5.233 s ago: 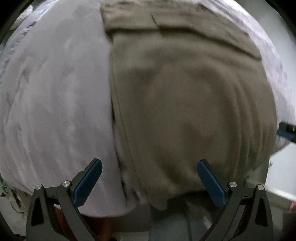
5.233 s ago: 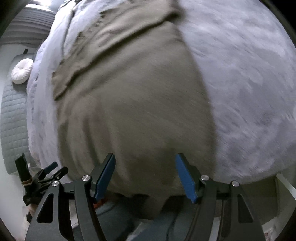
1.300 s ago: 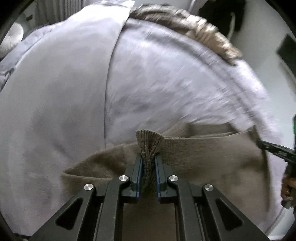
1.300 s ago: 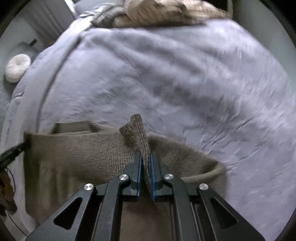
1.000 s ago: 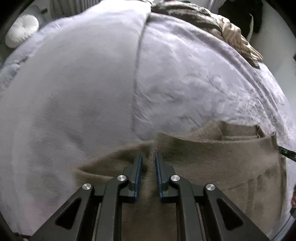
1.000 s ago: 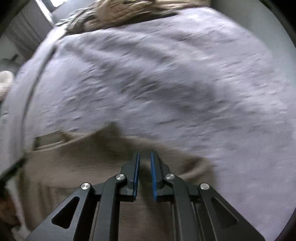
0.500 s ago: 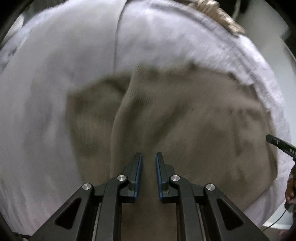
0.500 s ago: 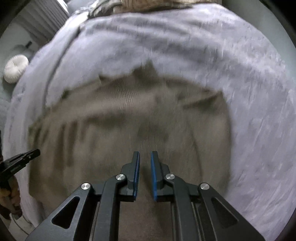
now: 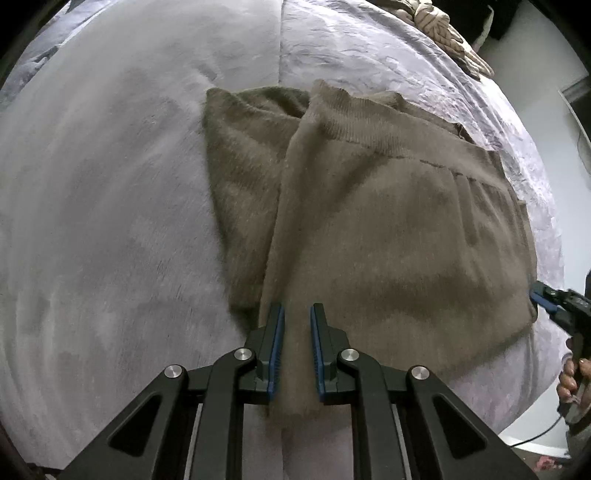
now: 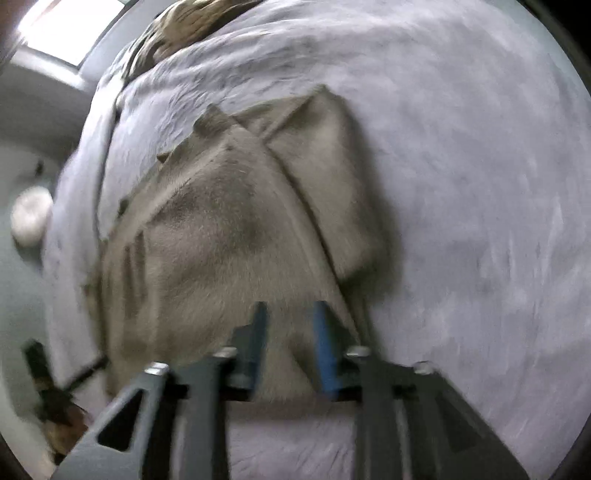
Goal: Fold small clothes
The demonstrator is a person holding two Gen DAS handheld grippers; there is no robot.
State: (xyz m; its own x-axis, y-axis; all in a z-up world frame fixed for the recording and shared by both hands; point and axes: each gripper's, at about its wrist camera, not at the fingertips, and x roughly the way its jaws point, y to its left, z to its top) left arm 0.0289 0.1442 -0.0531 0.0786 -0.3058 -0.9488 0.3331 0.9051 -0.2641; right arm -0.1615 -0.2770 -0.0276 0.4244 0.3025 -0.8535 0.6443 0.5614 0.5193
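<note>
A brown knit garment (image 9: 388,221) lies folded on the lavender bed cover (image 9: 110,184), its ribbed hem on the far side. My left gripper (image 9: 297,314) is at the garment's near left corner, shut on a tongue of fabric drawn up between its pads. In the blurred right wrist view the garment (image 10: 221,229) fills the middle. My right gripper (image 10: 290,314) is at the near right corner, its jaws opening with fabric still between them. One blue fingertip (image 9: 540,296) of the right gripper and a person's hand (image 9: 570,373) show at the left wrist view's right edge.
A patterned beige pile of cloth (image 9: 450,33) lies at the bed's far end, also seen in the right wrist view (image 10: 184,22). A white round cushion (image 10: 31,218) sits off the bed at the left. The bed's right edge drops to the floor (image 9: 546,443).
Both grippers have drawn back to the garment's near edge, so more of the folded garment shows ahead. The right gripper's jaws have spread apart and its view has rolled.
</note>
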